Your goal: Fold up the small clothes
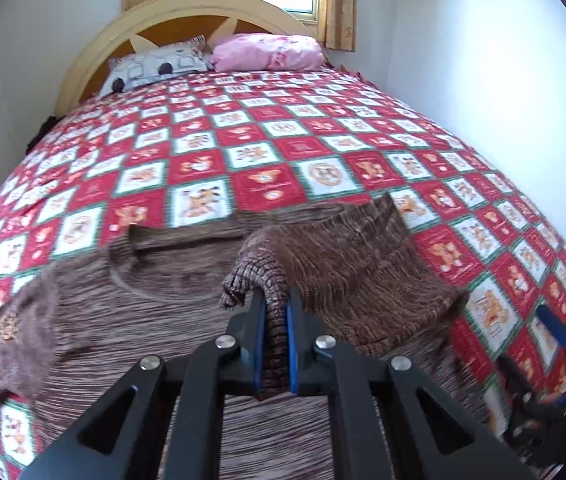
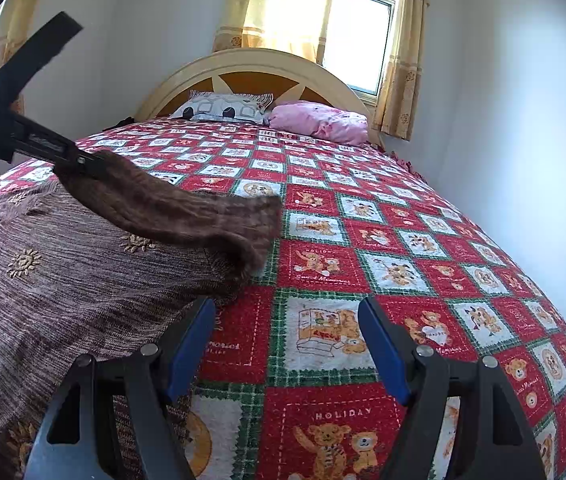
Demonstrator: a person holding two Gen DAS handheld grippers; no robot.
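A brown knit sweater (image 1: 163,280) with gold sun motifs lies spread on the bed; it also shows in the right wrist view (image 2: 63,272). My left gripper (image 1: 275,300) is shut on the ribbed cuff of the sweater's right sleeve (image 1: 363,264) and holds it lifted over the sweater body. In the right wrist view the left gripper (image 2: 83,162) carries that sleeve (image 2: 183,216) above the bed. My right gripper (image 2: 287,320) is open and empty, low over the bedspread just right of the sweater's edge. It shows blurred at the right edge of the left wrist view (image 1: 555,332).
The bed has a red, white and green checked bedspread (image 2: 403,240) with bear prints. A grey patterned pillow (image 2: 223,108) and a pink pillow (image 2: 323,122) lie by the arched headboard (image 2: 259,68). White walls flank the bed; a curtained window (image 2: 359,36) is behind.
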